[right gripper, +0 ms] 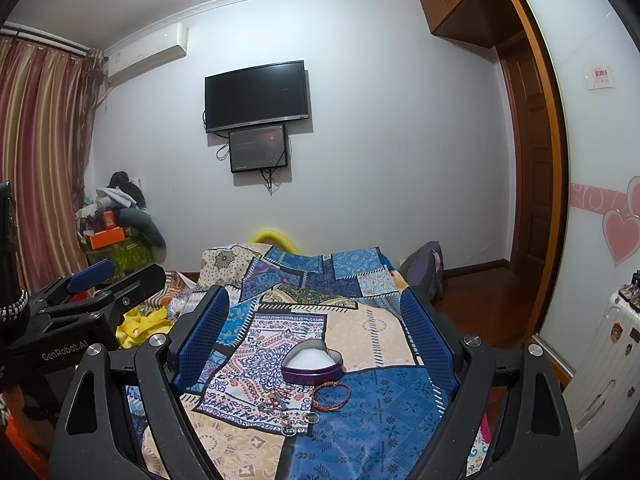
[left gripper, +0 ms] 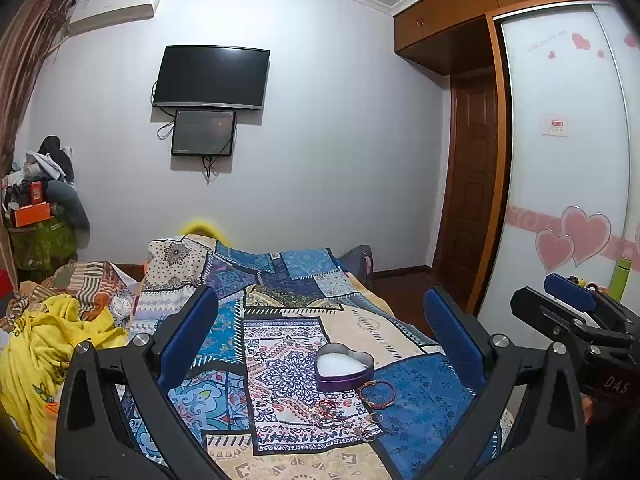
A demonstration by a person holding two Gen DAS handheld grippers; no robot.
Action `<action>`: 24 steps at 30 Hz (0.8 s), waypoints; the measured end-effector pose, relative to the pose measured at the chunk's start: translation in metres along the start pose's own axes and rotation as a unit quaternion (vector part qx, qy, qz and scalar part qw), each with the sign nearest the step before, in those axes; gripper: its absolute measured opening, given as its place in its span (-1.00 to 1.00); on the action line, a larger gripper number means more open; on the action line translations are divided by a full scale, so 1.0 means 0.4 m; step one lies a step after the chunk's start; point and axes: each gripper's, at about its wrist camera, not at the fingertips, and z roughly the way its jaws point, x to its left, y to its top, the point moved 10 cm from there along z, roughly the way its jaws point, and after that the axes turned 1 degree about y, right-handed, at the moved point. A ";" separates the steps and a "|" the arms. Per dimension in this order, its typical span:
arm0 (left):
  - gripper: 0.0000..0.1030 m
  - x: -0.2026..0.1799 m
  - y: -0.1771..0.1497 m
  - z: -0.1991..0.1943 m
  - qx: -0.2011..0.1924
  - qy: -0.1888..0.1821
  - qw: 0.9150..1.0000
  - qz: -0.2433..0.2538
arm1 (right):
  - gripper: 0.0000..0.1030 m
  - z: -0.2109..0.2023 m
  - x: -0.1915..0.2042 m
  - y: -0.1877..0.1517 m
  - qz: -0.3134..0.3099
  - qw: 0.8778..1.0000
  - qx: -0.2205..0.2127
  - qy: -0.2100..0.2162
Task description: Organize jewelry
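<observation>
A purple heart-shaped tin (left gripper: 345,366) with white lining sits open on the patterned bedspread; it also shows in the right wrist view (right gripper: 312,362). A red bracelet (left gripper: 377,395) (right gripper: 331,396) lies just in front of it. Small rings and a beaded piece (left gripper: 334,414) (right gripper: 286,410) lie to its near left. My left gripper (left gripper: 320,336) is open and empty, held above the bed. My right gripper (right gripper: 314,322) is open and empty, also above the bed. Each gripper shows at the edge of the other's view (left gripper: 576,312) (right gripper: 96,284).
The patchwork bedspread (left gripper: 280,300) covers the bed. A yellow cloth (left gripper: 52,344) lies at the left. A TV (left gripper: 212,76) hangs on the far wall. A wardrobe with heart stickers (left gripper: 568,200) stands at the right, a white suitcase (right gripper: 608,344) beside it.
</observation>
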 end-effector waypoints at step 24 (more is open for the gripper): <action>1.00 0.008 -0.001 -0.005 0.003 -0.001 1.000 0.001 | 0.66 -0.002 0.006 -0.001 -0.001 1.000 0.004 0.000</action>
